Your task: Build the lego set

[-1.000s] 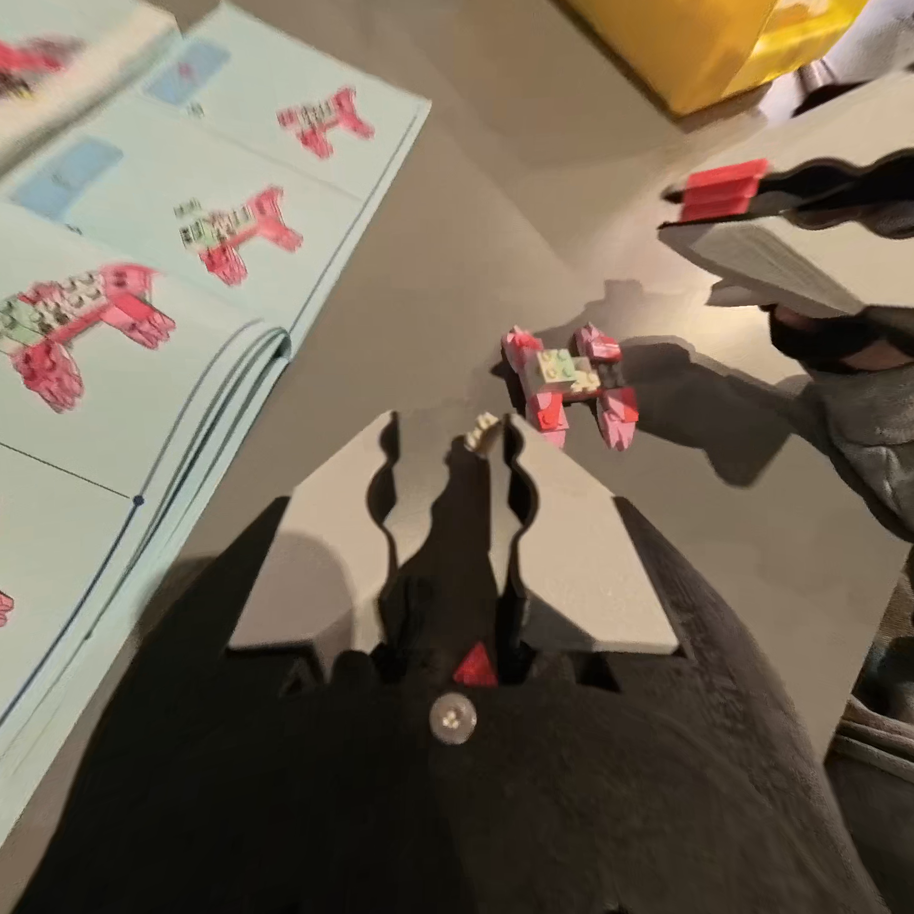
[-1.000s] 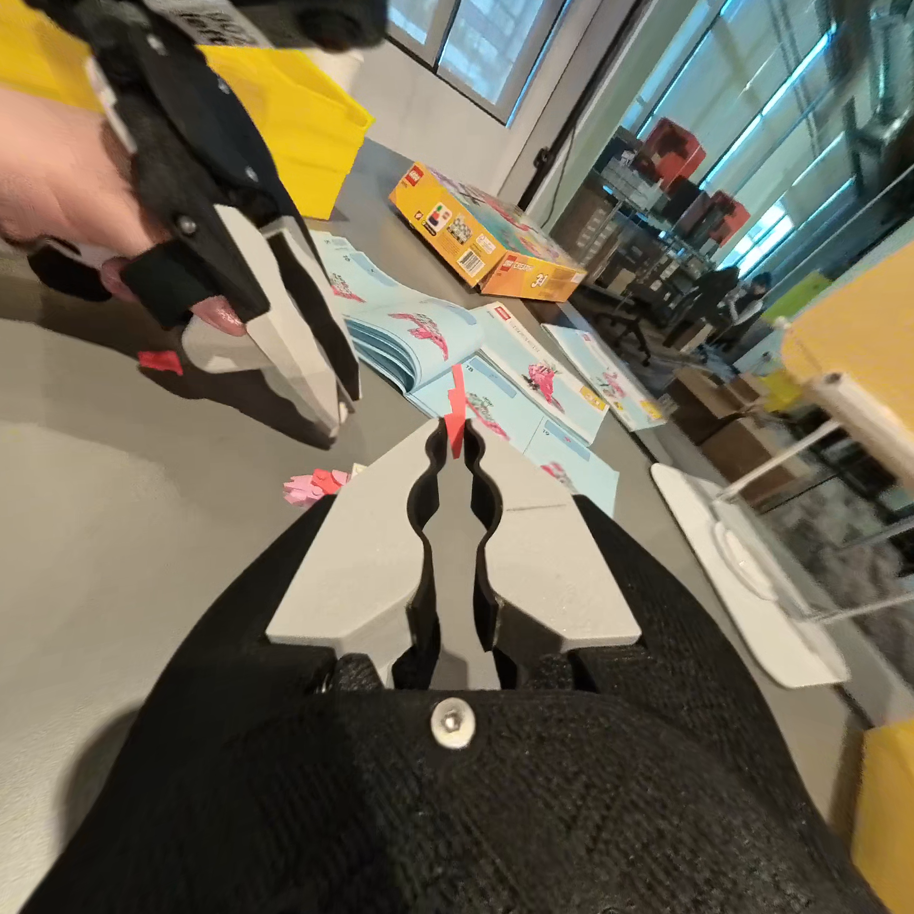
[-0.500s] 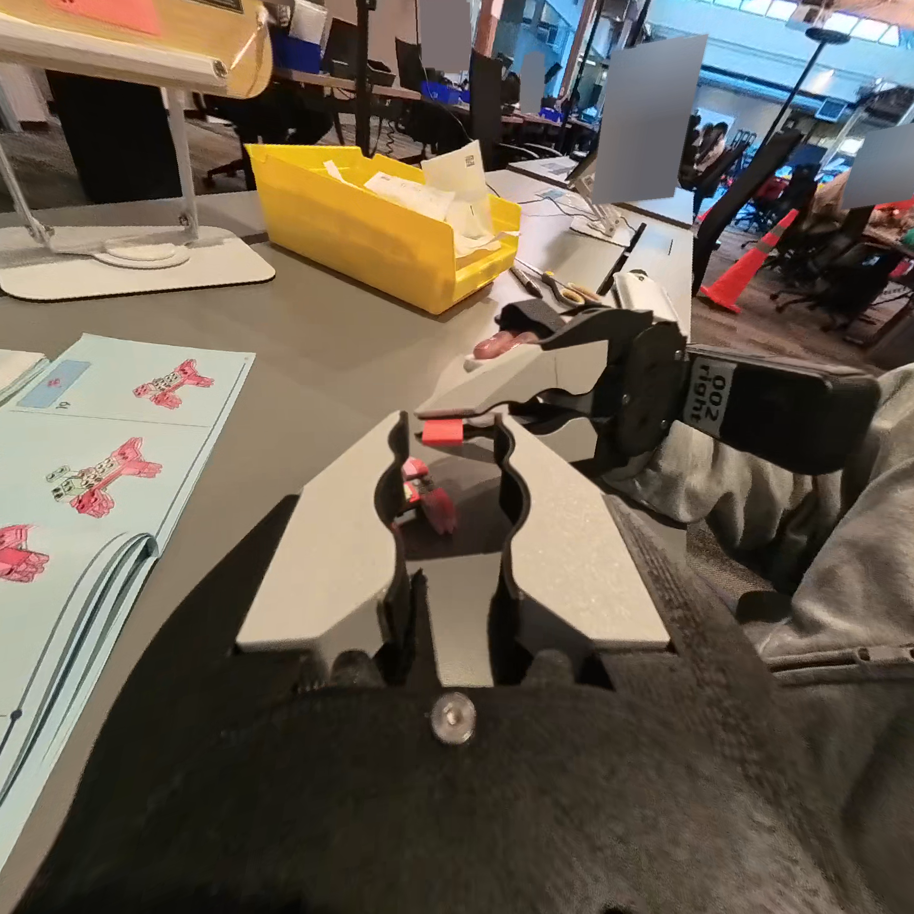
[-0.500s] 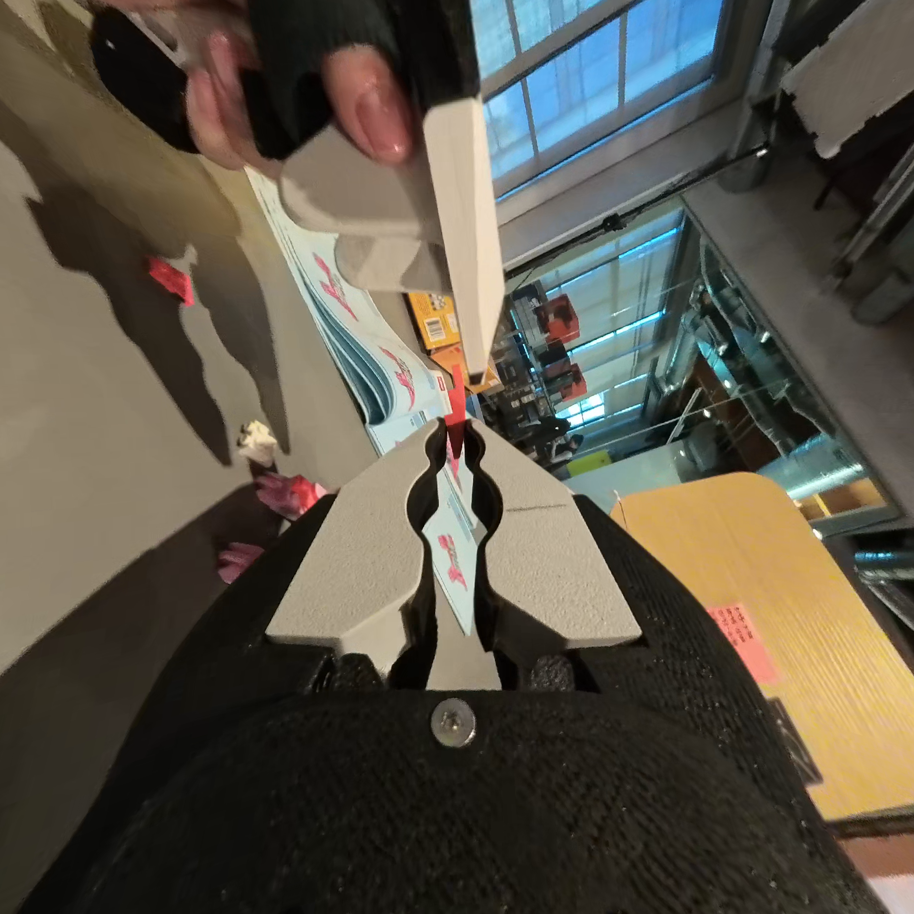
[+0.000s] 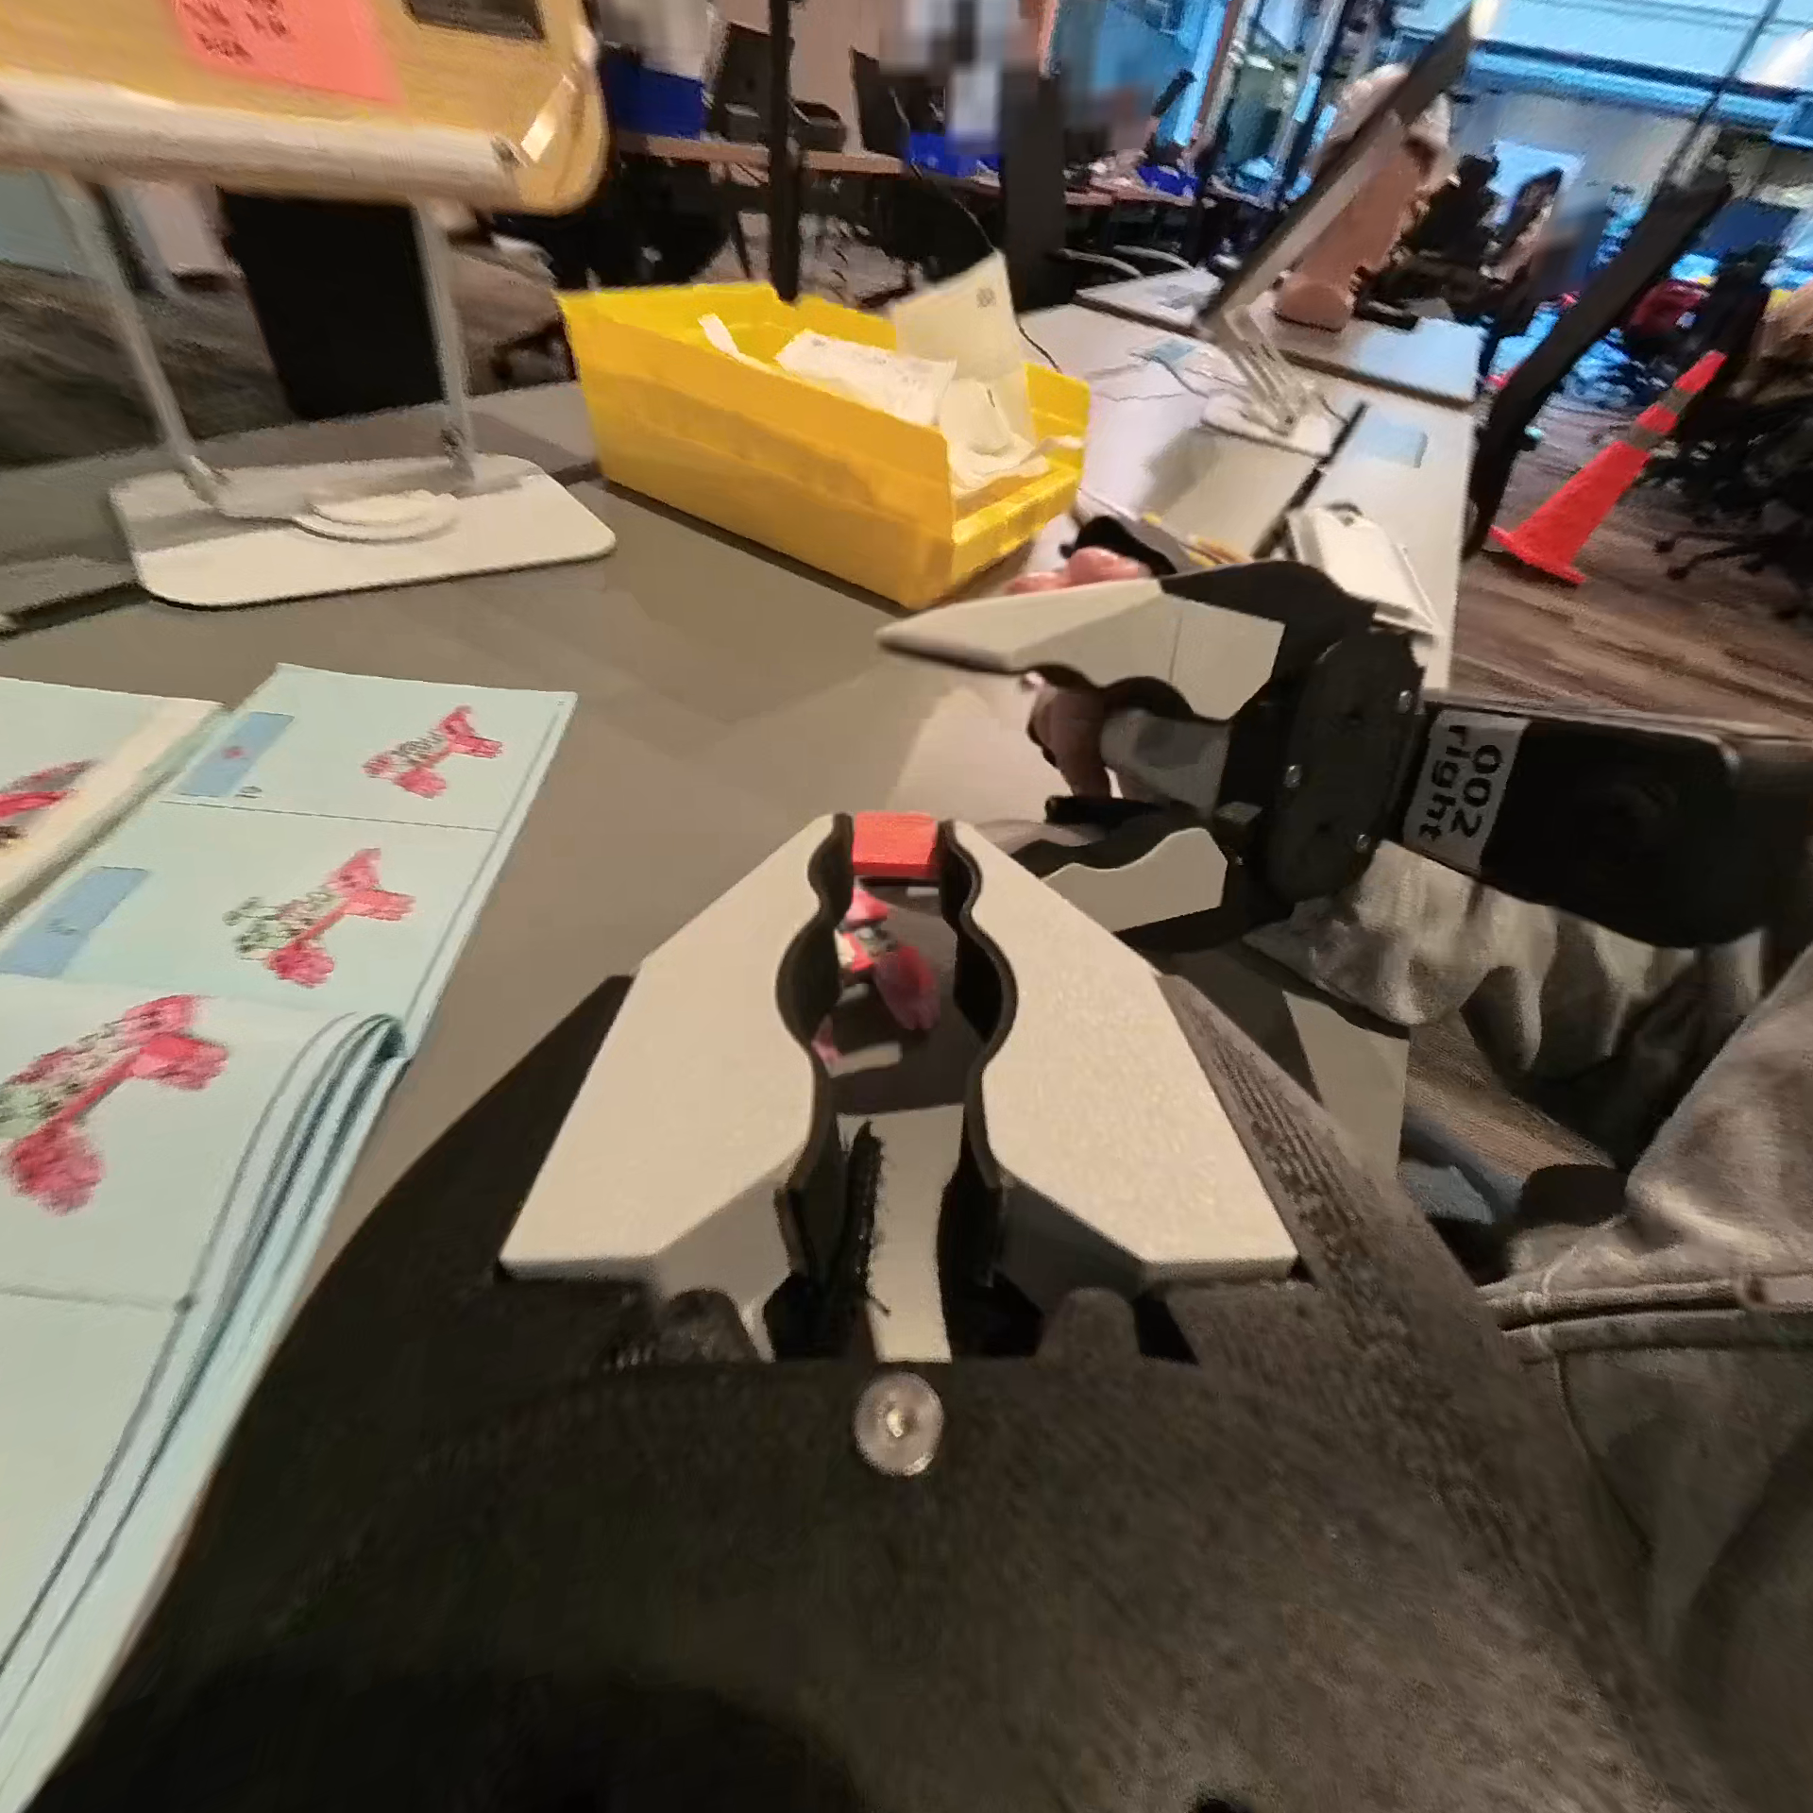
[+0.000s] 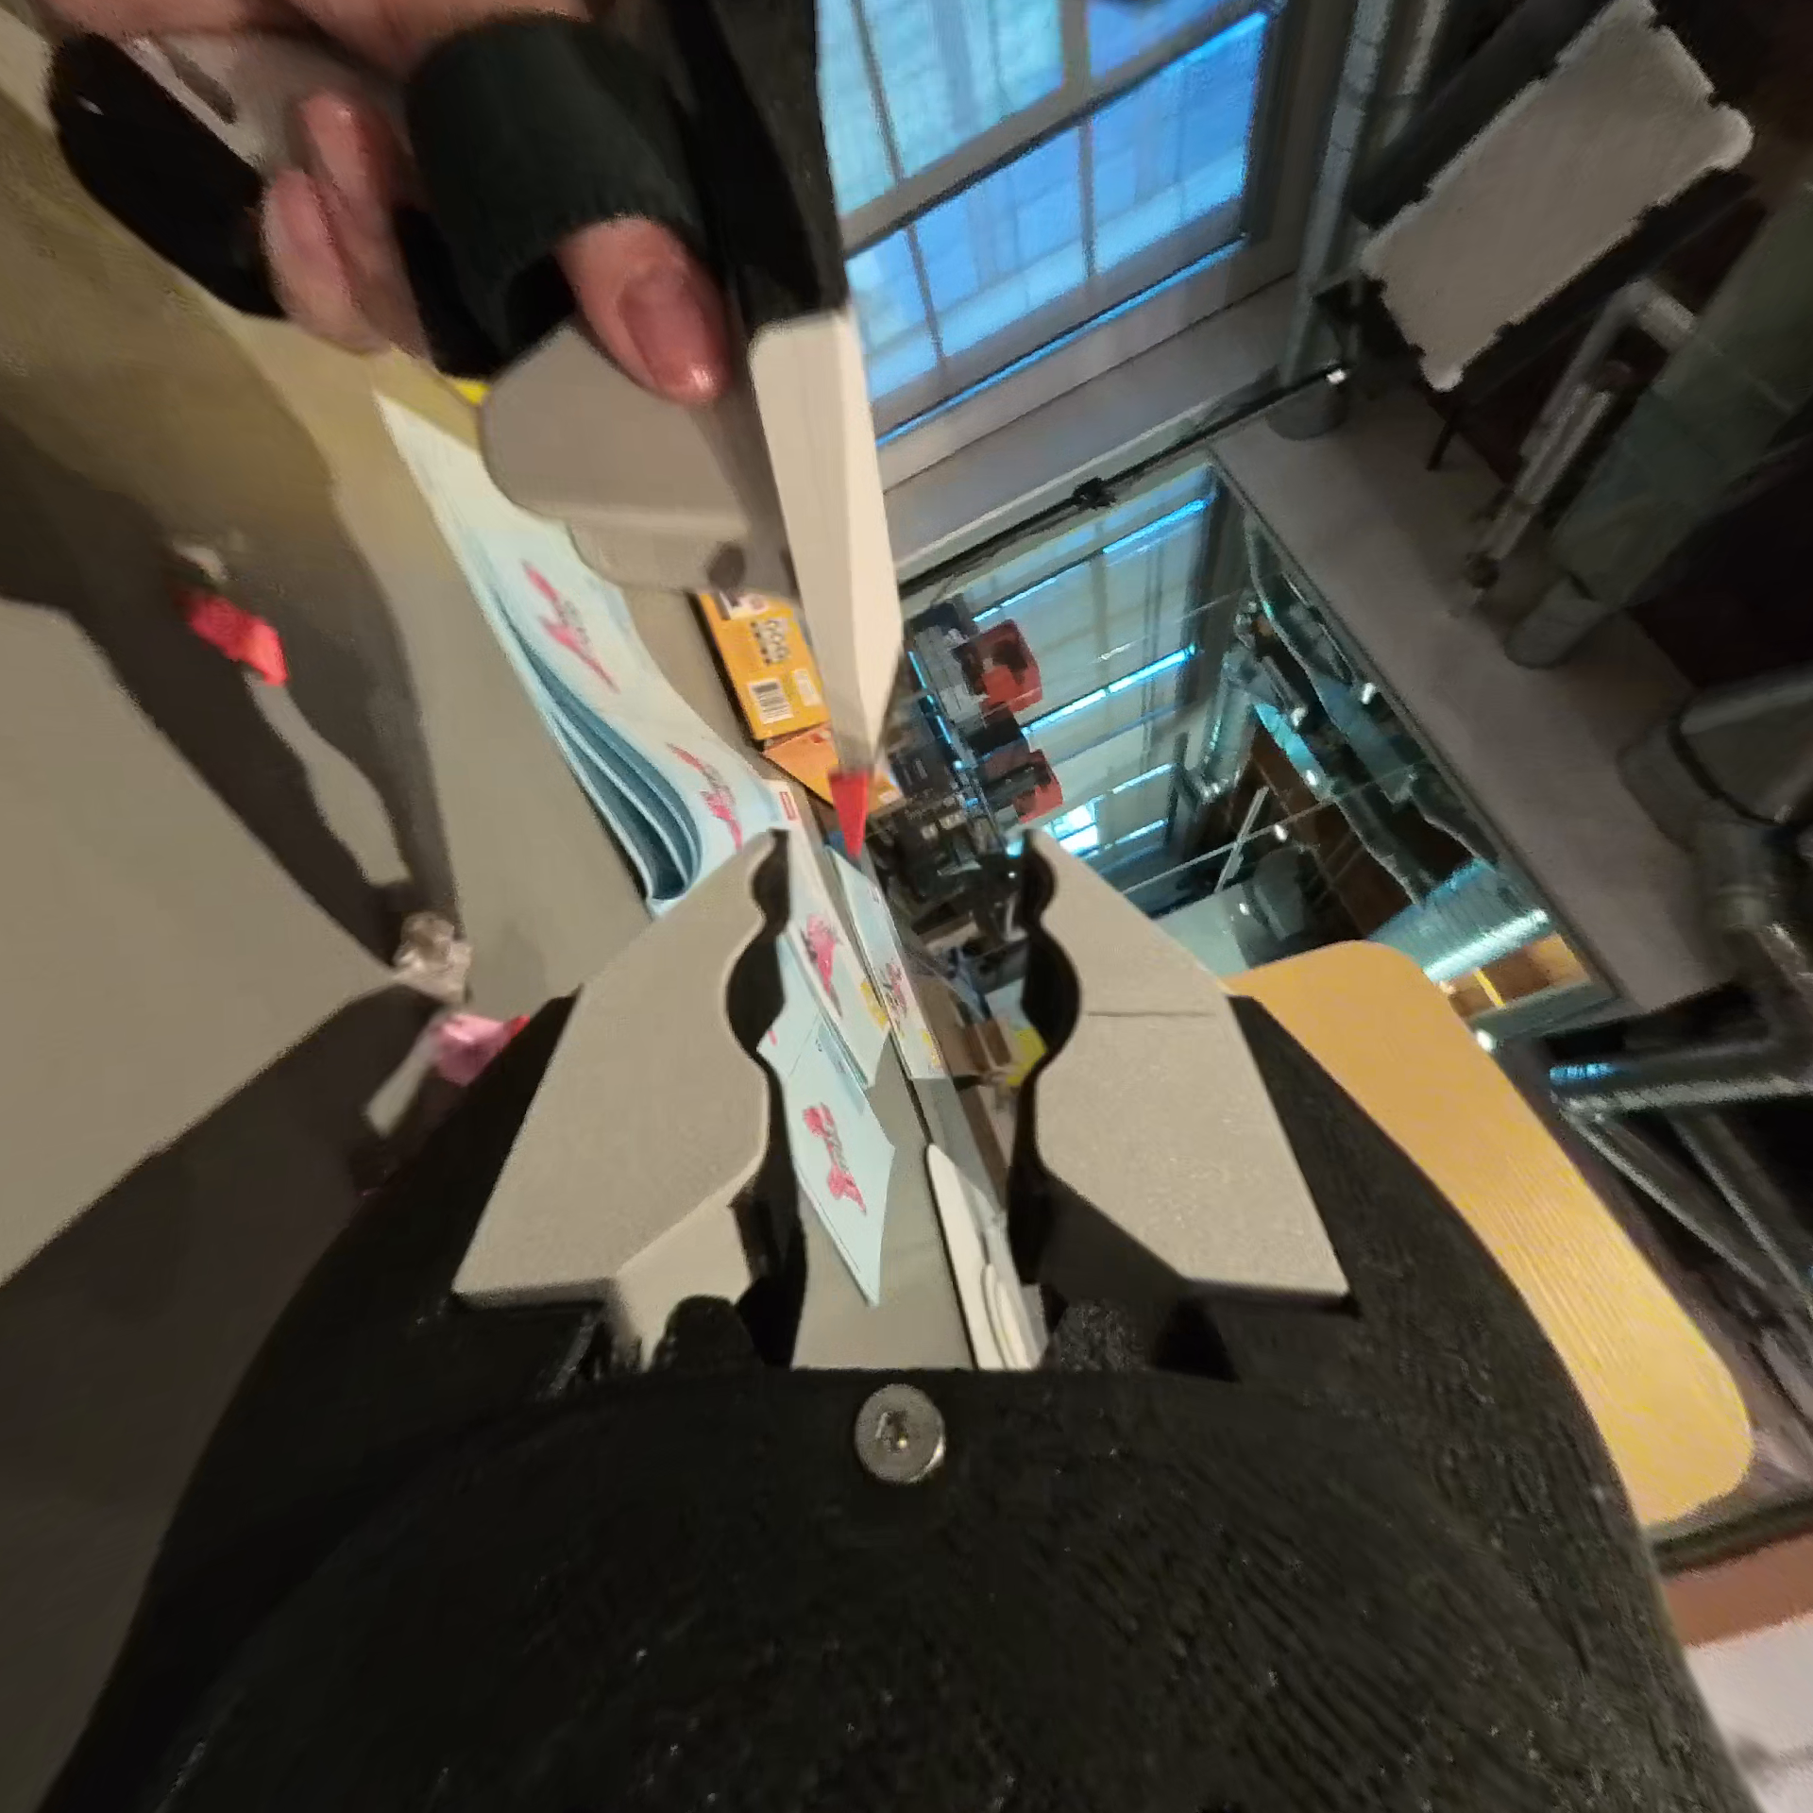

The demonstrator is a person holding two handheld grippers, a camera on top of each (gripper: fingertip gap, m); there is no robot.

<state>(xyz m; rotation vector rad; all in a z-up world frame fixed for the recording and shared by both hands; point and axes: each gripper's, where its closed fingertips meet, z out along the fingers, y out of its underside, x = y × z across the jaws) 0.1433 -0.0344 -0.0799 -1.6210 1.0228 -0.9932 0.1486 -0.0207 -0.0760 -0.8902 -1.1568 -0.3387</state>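
The left gripper (image 5: 895,846) is sitting in the centre of the left wrist view, and its two grey fingers are pinching a small red brick (image 5: 893,842) at their very tips. The gap between the fingers is narrow, only as wide as the brick. The gripper is pointing forward over the grey table (image 5: 687,638), a little above it. Through the gap, lower down, the pink model (image 5: 883,957) is lying on the table in shadow.

The right gripper (image 6: 903,852) is standing wide and is holding nothing; in the right wrist view its fingertips are well apart, with the same red brick (image 6: 850,802) showing as a thin wedge just beyond them, at the tip of the left gripper, which is coming down from the upper left of that frame. A hand (image 6: 471,196) in a black fingerless glove is squeezing the left gripper's handle. In the left wrist view the right gripper is reaching in from the right side, turned sideways, one finger above and one below, and a grey sleeve (image 5: 1570,1030) is lying behind it.

An open booklet (image 5: 245,932) with pale blue pages and pink drawings is lying at the left of the left wrist view. Another red piece (image 6: 235,636) and a small pale piece (image 6: 429,944) are lying on the table at the left of the right wrist view.

A yellow bin (image 5: 814,461) is standing in the upper middle of the left wrist view, and white paper packets (image 5: 883,368) are lying inside it. To its left a white stand base (image 5: 363,535) is resting on the table. An orange box (image 6: 775,667) is lying beyond the booklet in the right wrist view.
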